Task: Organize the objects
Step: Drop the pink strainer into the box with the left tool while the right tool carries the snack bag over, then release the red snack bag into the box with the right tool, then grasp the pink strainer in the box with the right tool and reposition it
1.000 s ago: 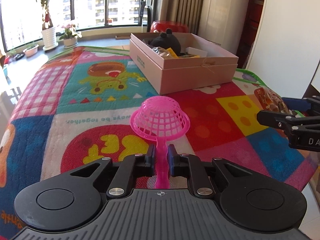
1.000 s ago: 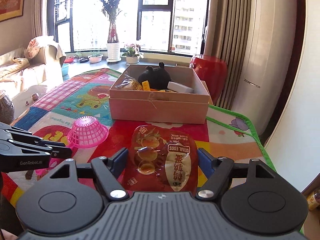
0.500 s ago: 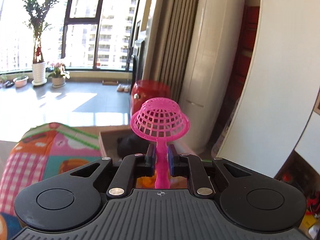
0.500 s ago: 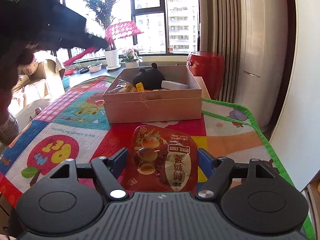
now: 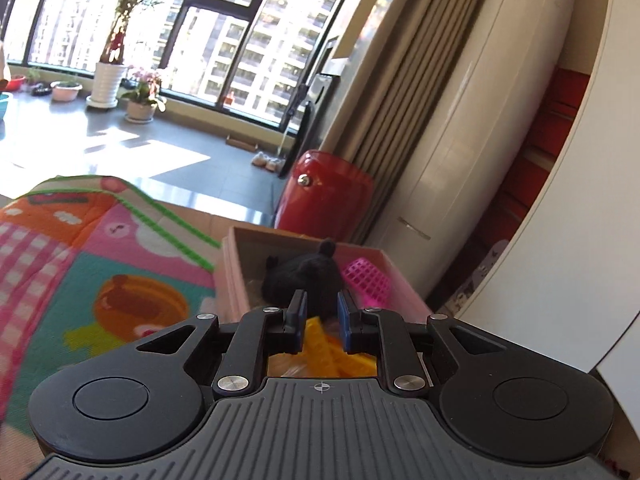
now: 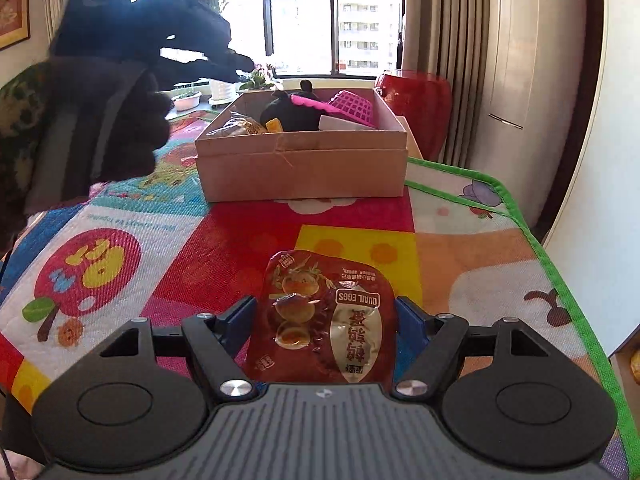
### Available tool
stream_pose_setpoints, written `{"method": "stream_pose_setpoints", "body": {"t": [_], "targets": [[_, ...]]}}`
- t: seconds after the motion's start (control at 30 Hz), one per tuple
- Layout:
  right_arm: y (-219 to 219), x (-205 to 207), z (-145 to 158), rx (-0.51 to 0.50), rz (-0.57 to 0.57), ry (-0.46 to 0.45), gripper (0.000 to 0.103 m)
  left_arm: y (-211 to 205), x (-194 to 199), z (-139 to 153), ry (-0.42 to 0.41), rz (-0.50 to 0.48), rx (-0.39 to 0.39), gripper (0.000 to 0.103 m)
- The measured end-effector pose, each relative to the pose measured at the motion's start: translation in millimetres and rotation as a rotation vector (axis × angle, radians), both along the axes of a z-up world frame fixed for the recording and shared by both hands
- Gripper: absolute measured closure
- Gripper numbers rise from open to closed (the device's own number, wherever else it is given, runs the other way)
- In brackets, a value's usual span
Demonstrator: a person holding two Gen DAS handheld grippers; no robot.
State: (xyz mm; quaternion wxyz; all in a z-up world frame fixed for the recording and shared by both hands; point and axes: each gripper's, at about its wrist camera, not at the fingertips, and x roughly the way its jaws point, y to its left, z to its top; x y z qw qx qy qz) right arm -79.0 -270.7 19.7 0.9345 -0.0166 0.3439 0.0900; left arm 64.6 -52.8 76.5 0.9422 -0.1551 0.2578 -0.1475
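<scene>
The pink mesh strainer (image 5: pixel 368 282) lies in the pink cardboard box (image 5: pixel 232 276), to the right of a black plush toy (image 5: pixel 304 280). My left gripper (image 5: pixel 322 304) hovers over the box's near end; its jaws are opening a little and nothing is between them. In the right wrist view the strainer (image 6: pixel 352 110) rests tilted against the plush (image 6: pixel 288 114) inside the box (image 6: pixel 304 168), and the left gripper (image 6: pixel 240 68) hangs above the box's left side. My right gripper (image 6: pixel 325 304) is shut on a red quail eggs packet (image 6: pixel 328 320) above the mat.
The box stands at the far end of a colourful play mat (image 6: pixel 224 248) on the table. It also holds yellow pieces (image 5: pixel 324 344), a wrapped snack (image 6: pixel 236 124) and a white block (image 6: pixel 344 122). A red stool (image 6: pixel 416 108) stands behind it. The mat's green edge (image 6: pixel 532 236) runs along the right.
The left gripper rose from the mat, carried the pink strainer over to the box and let it go; the strainer now lies in the box. The right gripper kept hold of the packet.
</scene>
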Motion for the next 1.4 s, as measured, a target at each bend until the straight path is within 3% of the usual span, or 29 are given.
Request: {"method": "stream_pose_setpoints", "body": {"t": [0.1,0.2,0.37,0.5,0.53,0.57,0.63,0.83,1.0,1.1,1.2,1.4], "targets": [[3.6,13.2,15.5,0.000,0.021,0.005,0.028,18.0,-25.6,-9.7,0.047,0.012,0.070,0.085],[6.4,35.9,51.9,-0.007,0.014,-0.056,0.028,31.2,-39.7,-17.4,0.096,0.039,0.150,0.085],[14.8,88.9,126.6,0.006,-0.027,-0.192,0.028,50.1,-47.7,-23.1,0.133,0.042,0.129,0.085],[22.6,131.2,159.8,0.049,-0.072,-0.261,0.028,61.9,-48.9,-29.6,0.152,0.043,0.113,0.085],[24.3,143.4,160.1,0.061,-0.064,-0.248,0.023,63.1,-46.9,-34.4,0.157,0.041,0.112,0.085],[26.4,153.5,157.1,0.059,-0.057,-0.228,0.010,64.3,-46.9,-35.6,0.161,0.039,0.109,0.085],[28.7,164.8,142.3,0.024,-0.077,-0.200,0.005,66.3,-47.7,-38.5,0.168,0.027,0.098,0.085],[5.8,147.2,81.9,-0.058,-0.071,-0.110,0.005,68.8,-48.7,-46.5,0.183,0.000,0.063,0.085],[-0.4,127.2,39.3,-0.159,-0.014,-0.059,0.011,55.1,-43.6,-33.6,0.125,-0.015,-0.016,0.085],[-0.3,127.8,19.7,-0.234,-0.011,-0.047,0.014,35.9,-33.6,-19.2,0.087,-0.040,-0.015,0.085],[-9.2,129.1,18.7,-0.197,-0.035,-0.039,0.014,21.9,-23.4,-13.6,0.092,-0.026,0.009,0.085],[-25.4,131.6,50.3,0.000,-0.042,-0.046,0.014,14.8,-31.9,-22.3,0.097,-0.053,0.035,0.084]]}}
